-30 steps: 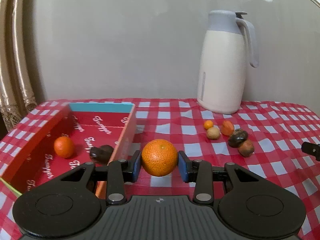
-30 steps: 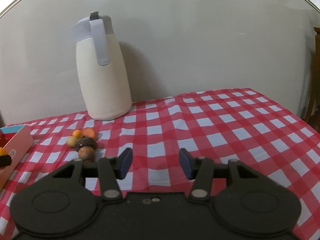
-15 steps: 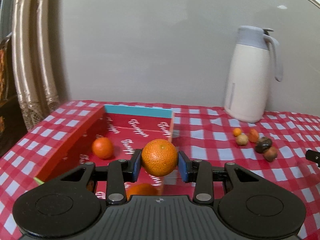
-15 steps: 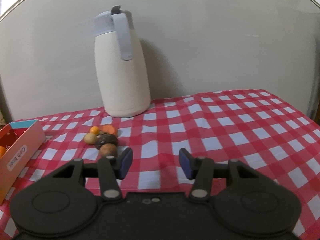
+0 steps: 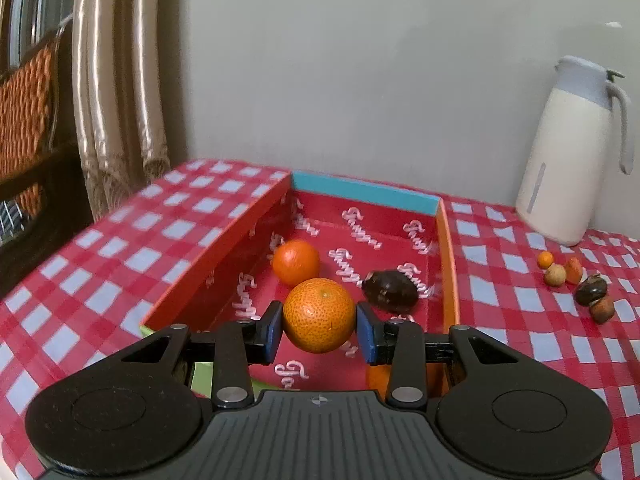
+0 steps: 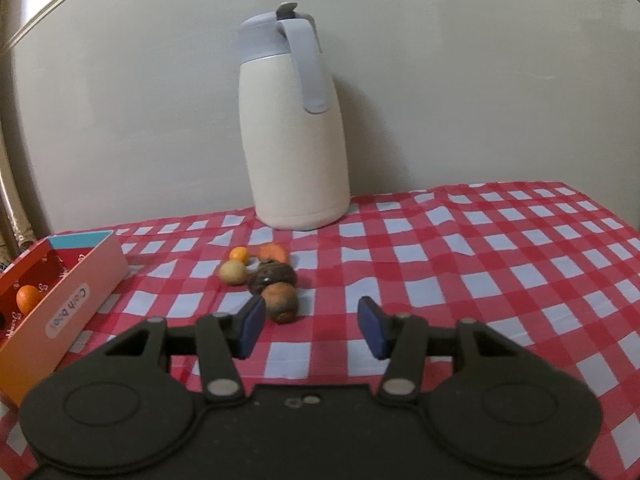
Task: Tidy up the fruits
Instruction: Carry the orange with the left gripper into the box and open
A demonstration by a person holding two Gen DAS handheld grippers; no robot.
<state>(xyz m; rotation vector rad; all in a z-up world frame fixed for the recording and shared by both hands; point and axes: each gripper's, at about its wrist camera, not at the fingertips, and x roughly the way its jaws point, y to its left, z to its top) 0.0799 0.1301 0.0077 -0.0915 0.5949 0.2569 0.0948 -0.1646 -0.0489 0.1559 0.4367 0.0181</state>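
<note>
My left gripper [image 5: 319,332] is shut on an orange mandarin [image 5: 319,314] and holds it over the open red box [image 5: 224,248]. Inside the box lie another mandarin [image 5: 296,261] and a dark brown fruit [image 5: 390,291]; a further orange fruit [image 5: 376,380] shows partly behind my right finger. In the right wrist view my right gripper [image 6: 312,330] stands open above the cloth with nothing between its pads. Just beyond its left fingertip sits a cluster of small fruits [image 6: 266,280], the nearest a brown-orange one [image 6: 282,301]. The same cluster [image 5: 576,284] lies right of the box.
A cream jug with a grey lid [image 6: 294,136] stands at the back against the wall. The red-and-white checked cloth [image 6: 480,264] covers the table. Curtains [image 5: 116,88] and a dark chair hang past the table's left edge. The box's side wall [image 6: 68,312] is at far left.
My left gripper has carried the mandarin leftward, from beside the box's right wall to above its inside. My right gripper has swung left, bringing the small fruits closer to its fingers.
</note>
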